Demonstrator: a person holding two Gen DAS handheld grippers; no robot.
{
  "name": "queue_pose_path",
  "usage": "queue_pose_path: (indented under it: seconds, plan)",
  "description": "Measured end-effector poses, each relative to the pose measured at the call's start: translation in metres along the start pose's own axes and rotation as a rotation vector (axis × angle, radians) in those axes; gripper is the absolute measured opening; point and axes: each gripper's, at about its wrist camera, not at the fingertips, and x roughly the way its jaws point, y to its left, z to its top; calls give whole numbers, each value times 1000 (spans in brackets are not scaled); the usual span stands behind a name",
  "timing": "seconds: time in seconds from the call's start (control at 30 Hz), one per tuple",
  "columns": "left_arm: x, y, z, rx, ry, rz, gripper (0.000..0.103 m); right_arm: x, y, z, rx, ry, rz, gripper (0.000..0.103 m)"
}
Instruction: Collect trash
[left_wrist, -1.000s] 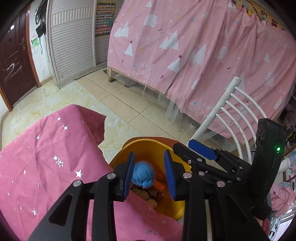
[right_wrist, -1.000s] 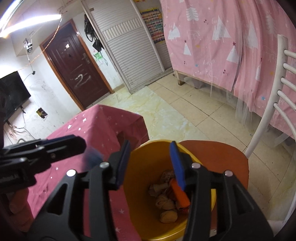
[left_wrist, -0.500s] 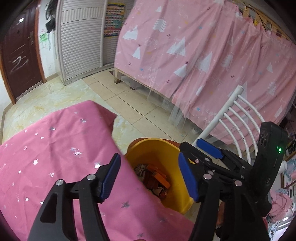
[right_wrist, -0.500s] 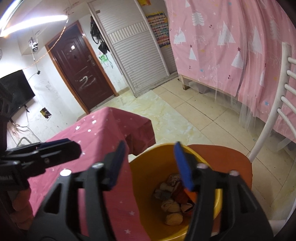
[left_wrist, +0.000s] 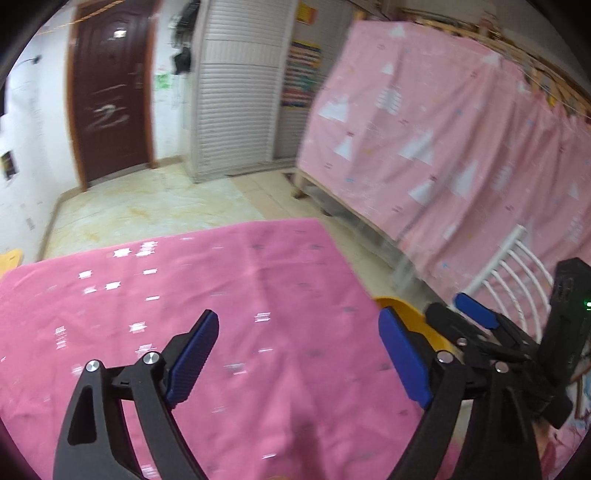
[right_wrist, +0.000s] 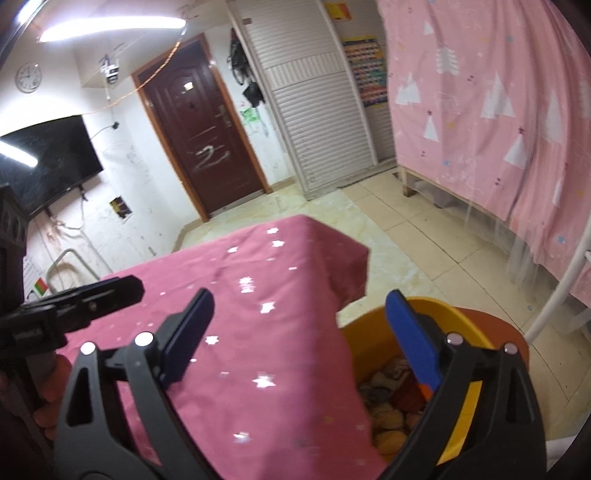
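Both grippers — left gripper (left_wrist: 295, 360), right gripper (right_wrist: 310, 338) — spread wide, just opened, nothing between them. Round yellow plastic bin (right_wrist: 454, 317) of trash lies right, off the pink star-print tablecloth (left_wrist: 240, 280) — right gripper nearer.

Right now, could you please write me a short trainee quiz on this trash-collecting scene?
1. True or false: the left hand-held gripper holds a piece of trash.
2. What colour is the bin?
3. Which covers the table? A) pink starred tablecloth B) bare wood C) newspaper

Key:
1. False: its jaws have just been opening, with nothing between them.
2. Yellow.
3. A.
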Motion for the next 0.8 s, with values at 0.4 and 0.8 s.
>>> queue_pose_path:
  seconds: [0.4, 0.8]
  plan:
    - [-47, 82, -26, -81, -106, 241, 81, 8, 76, -21, -84, 8, 65, 97]
    - [-78, 123, -51, -153, -138, 314, 81, -7, 127, -38, -191, -11, 137, 97]
